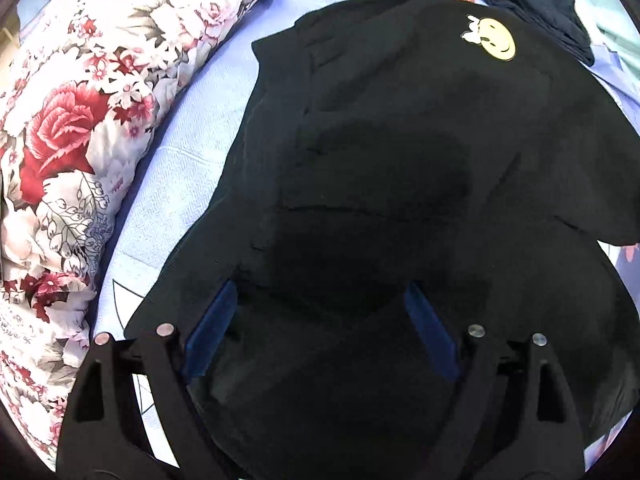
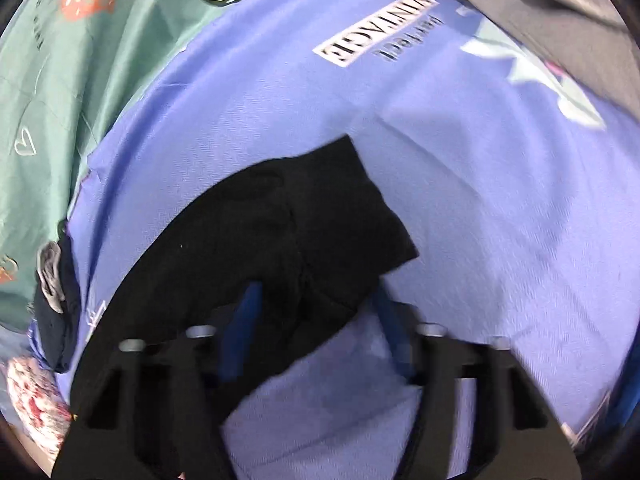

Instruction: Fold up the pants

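The left tongs [image 1: 320, 312] hang over a pair of black pants [image 1: 400, 180] with their blue-padded fingers [image 1: 212, 326] spread wide apart and nothing clamped between them; dark cloth fills the gap beneath. The pants lie spread on a pale blue bedsheet [image 1: 192, 160], partly folded into overlapping layers. A round yellow smiley patch [image 1: 496, 38] sits on the cloth near the far edge. Beside the pants, on the left of this view, lies a quilt printed with red and pink roses [image 1: 80, 140]. Beyond the far right corner of the pants rests a bundle of dark navy clothing [image 1: 536, 4].

The right tongs [image 2: 316, 312] are also spread apart, holding nothing, over a corner of the black pants [image 2: 280, 232] that reaches out onto the blue bedsheet [image 2: 480, 200]. The left finger stands over the black cloth, the right finger over bare sheet. This view is somewhat blurred. The sheet carries a printed label reading "VINTAGE" [image 2: 372, 36]. A green patterned cloth [image 2: 60, 100] lies along the left side.
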The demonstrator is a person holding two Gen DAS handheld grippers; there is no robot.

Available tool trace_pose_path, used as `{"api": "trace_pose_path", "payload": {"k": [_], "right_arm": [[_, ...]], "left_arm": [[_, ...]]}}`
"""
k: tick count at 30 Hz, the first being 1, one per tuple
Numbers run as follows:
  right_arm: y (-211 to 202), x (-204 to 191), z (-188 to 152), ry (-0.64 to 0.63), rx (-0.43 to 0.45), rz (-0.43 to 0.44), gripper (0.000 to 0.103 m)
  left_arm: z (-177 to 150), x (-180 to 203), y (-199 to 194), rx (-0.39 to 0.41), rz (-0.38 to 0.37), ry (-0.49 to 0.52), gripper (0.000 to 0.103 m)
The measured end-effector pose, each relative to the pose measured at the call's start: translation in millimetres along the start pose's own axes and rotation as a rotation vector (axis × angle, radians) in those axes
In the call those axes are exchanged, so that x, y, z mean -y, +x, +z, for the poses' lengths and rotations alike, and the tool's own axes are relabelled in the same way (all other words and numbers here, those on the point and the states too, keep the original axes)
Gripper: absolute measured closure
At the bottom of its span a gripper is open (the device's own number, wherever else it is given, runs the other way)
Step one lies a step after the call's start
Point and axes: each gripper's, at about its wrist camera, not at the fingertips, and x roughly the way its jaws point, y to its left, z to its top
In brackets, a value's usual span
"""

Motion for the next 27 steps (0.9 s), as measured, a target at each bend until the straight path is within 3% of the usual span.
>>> {"api": "trace_pose_path", "payload": {"k": [2,6,9,12,13,14,17,20,27], "right_arm": [[-6,-10,5,-0.089,0.003,-0.045,0.089],[-52,2,26,-0.117,0.124,-0.062,0.09],[-70,17,31,-0.184,0.191,-0.159,0.09],[-36,38,31,-0.173,0.047,-0.185,0.071],[-23,43,27,-0.2,0.006,-0.278,0.055],[-22,39,24,-0.216,0.011,-0.325,0.047],[-48,32,12,-0.24,0.142,-0.419,0.043],[-75,19,-5,-0.245,0.201,-0.366,0.029],[-77,-18,-43,-0.301,0.117,-0.227,0.027]], "left_arm": [[1,1,5,-0.011,0.003,-0.005,0.016],[5,3,10,-0.008,-0.001,0.017,0.016],[10,-5,3,-0.001,-0.016,0.024,0.016],[24,-12,-2,0.027,-0.007,0.039,0.016],[31,-14,-5,0.042,0.001,0.041,0.016],[38,-16,-8,0.057,0.008,0.041,0.016],[67,-23,-19,0.122,0.006,0.031,0.016],[100,-19,-16,0.166,0.014,0.071,0.014],[159,25,11,0.125,-0.004,0.326,0.014]]}}
